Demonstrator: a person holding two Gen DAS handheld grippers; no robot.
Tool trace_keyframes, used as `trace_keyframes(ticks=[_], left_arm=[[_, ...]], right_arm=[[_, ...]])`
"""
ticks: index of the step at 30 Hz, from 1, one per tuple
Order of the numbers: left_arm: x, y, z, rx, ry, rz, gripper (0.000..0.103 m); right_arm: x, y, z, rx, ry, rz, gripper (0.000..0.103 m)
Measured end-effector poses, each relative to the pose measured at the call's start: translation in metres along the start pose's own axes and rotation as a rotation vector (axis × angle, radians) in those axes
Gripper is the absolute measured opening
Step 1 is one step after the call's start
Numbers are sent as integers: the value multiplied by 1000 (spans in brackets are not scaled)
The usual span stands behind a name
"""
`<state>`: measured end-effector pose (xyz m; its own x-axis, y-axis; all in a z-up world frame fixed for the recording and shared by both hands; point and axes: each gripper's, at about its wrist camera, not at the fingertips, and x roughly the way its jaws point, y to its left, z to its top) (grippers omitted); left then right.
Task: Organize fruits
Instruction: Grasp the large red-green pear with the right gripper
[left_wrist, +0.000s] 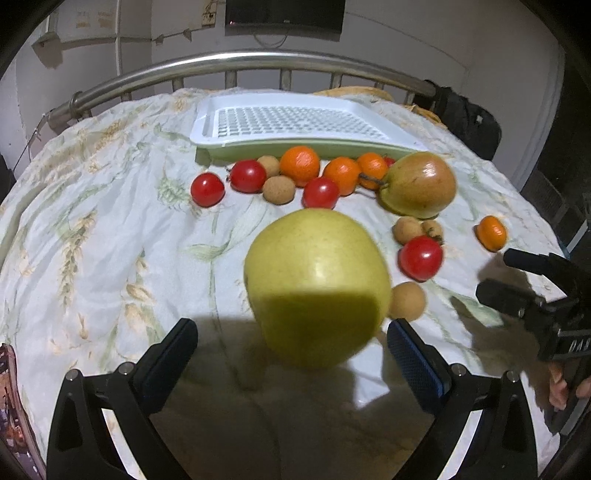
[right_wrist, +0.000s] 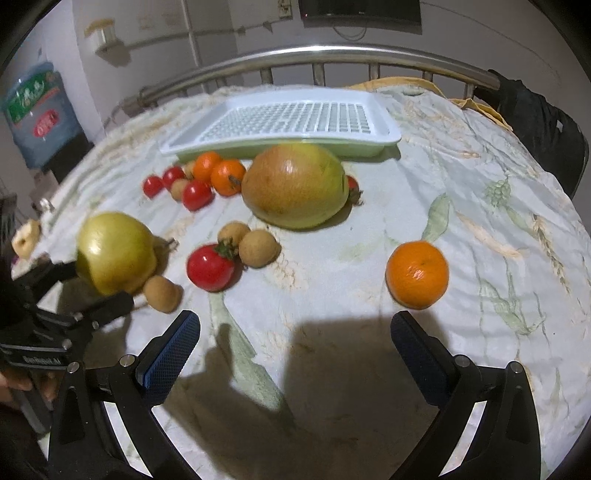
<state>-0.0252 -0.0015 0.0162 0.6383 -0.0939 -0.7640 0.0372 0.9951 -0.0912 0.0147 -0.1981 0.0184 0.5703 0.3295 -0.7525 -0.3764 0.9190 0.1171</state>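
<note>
A big yellow-green apple (left_wrist: 317, 284) lies on the bed sheet just ahead of my open left gripper (left_wrist: 291, 345); its fingers stand wide on either side, not touching it. It also shows in the right wrist view (right_wrist: 114, 251), with the left gripper (right_wrist: 81, 291) around its base. My right gripper (right_wrist: 295, 338) is open and empty, with a lone mandarin (right_wrist: 416, 274) just ahead of its right finger. A large mango (right_wrist: 295, 184) lies mid-sheet. Red tomatoes (left_wrist: 207, 189), mandarins (left_wrist: 299, 164) and small brown longans (left_wrist: 279, 189) lie scattered before the white perforated tray (left_wrist: 295, 122).
The tray (right_wrist: 288, 118) sits on a green base at the far side of the sheet, near a metal bed rail (left_wrist: 240, 61). A tomato (right_wrist: 210, 266) and longans (right_wrist: 258, 248) lie between the two grippers. A dark bag (right_wrist: 535, 122) hangs at far right.
</note>
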Motion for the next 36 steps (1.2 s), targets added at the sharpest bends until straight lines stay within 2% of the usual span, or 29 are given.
trace_keyframes(ticks=[5,14,27,29,34,36], left_arm=[[-10,-1,4,2,-38,-14,103],[-6,-3,13,31,-50,-6,103],[11,4,20,23,-33,-16,103],[13,4,21,21,-31,-30,101],[20,1,23,23,-2,-106,78],[22,-3,23,36,1,-115,74]], right_arm=[[-11,1,10,-12,-26,17,103],[-6,-1,29,-23,-15,18,103],[40,12,70,-83,14,-58,103],[48,10,75,-74,26,-62,103],[62,9,80,-76,50,-63,103],[67,10,80,-86,48,-81,102]])
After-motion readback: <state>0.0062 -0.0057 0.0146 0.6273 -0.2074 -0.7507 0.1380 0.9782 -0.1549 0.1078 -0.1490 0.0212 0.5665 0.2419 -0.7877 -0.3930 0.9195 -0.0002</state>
